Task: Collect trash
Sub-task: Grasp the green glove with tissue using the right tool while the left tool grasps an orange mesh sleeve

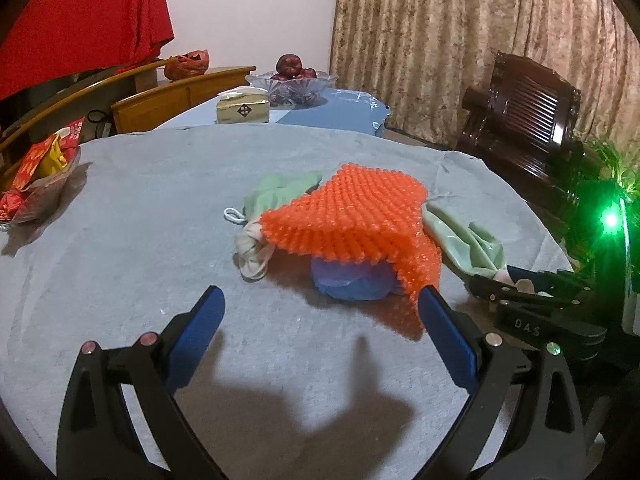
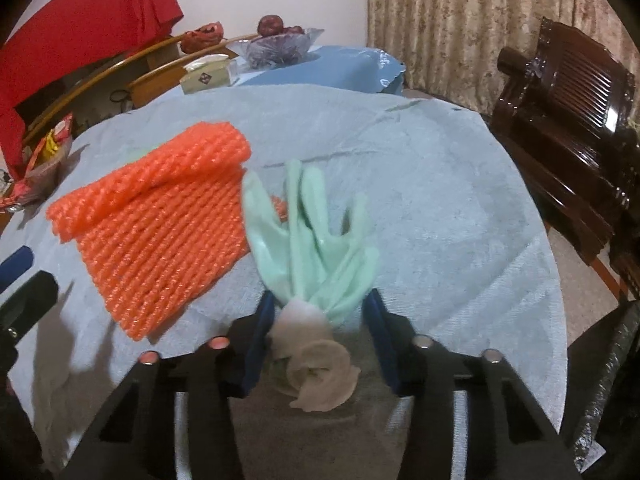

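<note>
Grey woven cloth (image 1: 120,208) covers table; left gripper (image 1: 320,304) gapes empty before knobbly orange foam net (image 1: 360,216); right gripper (image 2: 320,304) pinches glossy mint rubber glove (image 2: 316,248) at cuff

Two pale green rubber gloves (image 1: 464,240) centre frame, one orange foam net sheet (image 1: 352,220), one blue ball (image 1: 352,280) beneath.

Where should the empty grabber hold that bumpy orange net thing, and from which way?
Probably the near corner of the bumpy orange foam net, where it hangs over the blue ball-shaped lump beside the left gripper. That flap is raised off the grey tablecloth, so one finger can slide under. Come low from the near side, jaws wide open.
</note>
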`<move>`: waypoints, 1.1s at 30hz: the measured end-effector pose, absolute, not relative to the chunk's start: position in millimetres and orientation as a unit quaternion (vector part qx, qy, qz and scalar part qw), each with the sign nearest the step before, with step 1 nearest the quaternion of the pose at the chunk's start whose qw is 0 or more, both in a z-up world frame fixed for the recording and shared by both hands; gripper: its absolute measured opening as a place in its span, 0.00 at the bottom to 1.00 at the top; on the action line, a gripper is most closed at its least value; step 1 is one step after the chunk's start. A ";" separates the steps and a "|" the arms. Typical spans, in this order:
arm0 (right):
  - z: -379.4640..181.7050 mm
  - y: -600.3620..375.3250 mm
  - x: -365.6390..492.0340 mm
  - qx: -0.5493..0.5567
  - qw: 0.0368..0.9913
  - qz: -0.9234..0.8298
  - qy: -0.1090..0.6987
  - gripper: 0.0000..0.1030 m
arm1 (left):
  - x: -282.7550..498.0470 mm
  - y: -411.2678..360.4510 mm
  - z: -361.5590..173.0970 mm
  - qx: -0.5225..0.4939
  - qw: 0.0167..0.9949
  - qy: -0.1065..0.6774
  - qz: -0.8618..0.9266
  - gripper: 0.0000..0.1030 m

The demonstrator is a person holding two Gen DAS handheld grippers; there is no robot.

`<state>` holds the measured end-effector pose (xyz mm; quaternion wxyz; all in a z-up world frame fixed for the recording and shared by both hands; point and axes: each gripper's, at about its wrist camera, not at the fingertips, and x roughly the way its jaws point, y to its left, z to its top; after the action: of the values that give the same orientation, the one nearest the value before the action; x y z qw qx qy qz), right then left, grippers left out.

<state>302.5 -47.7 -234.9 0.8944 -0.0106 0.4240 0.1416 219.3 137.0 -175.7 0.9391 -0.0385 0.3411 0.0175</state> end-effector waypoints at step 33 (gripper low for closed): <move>-204.4 -88.0 294.0 0.033 0.911 0.125 0.392 0.28 | 251.0 81.5 -193.1 -0.040 0.929 0.368 -0.025 0.38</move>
<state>294.0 -88.0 -204.4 0.9108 0.0327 0.3922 0.1248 251.0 81.5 -193.1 0.9288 -0.0397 0.3677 -0.0251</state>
